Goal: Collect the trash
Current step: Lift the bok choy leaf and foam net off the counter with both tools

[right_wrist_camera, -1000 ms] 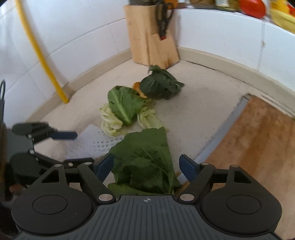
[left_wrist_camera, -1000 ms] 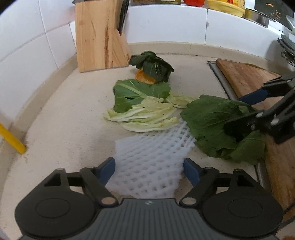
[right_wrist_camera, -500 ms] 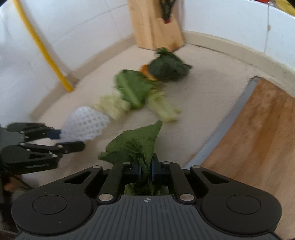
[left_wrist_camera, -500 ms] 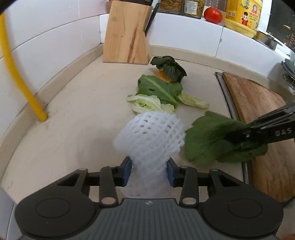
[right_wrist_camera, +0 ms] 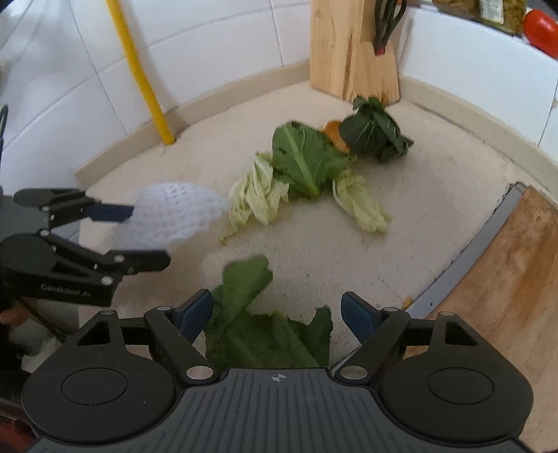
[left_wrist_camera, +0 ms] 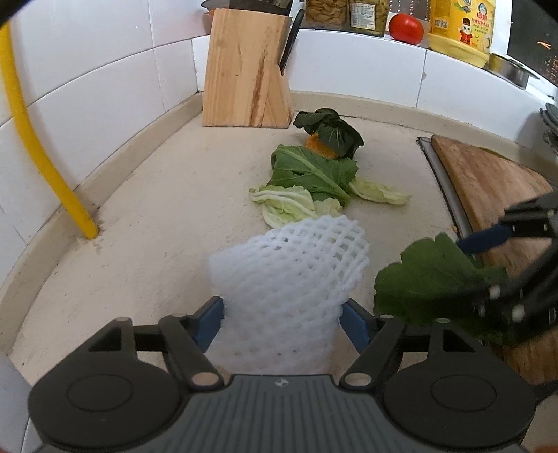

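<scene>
A white foam net (left_wrist_camera: 289, 271) stands up off the counter between the blue pads of my left gripper (left_wrist_camera: 282, 322). Its jaws are opening, but both pads still touch the net's sides. From the right wrist the net (right_wrist_camera: 174, 216) sticks out of the left gripper (right_wrist_camera: 146, 237). A big green leaf (right_wrist_camera: 265, 334) lies loose between the wide jaws of my right gripper (right_wrist_camera: 277, 312), which are opening and not pressing it. The left wrist view has that leaf (left_wrist_camera: 429, 275) under the right gripper (left_wrist_camera: 467, 275). Further back lie a green leaf (left_wrist_camera: 314, 170), pale cabbage leaves (left_wrist_camera: 286, 205), dark bok choy (left_wrist_camera: 331, 132) and an orange peel (left_wrist_camera: 315, 143).
A wooden knife block (left_wrist_camera: 244, 69) stands in the back corner. A wooden cutting board (left_wrist_camera: 488, 181) lies at the right beside a metal rim. A yellow pipe (left_wrist_camera: 35, 146) rises at the left wall. A tomato (left_wrist_camera: 406, 28) and jars sit on the ledge.
The left jaws closed on the foam net, lifted it off the counter, then widened. The right jaws clamped the big leaf, pulled it nearer, then spread apart again.
</scene>
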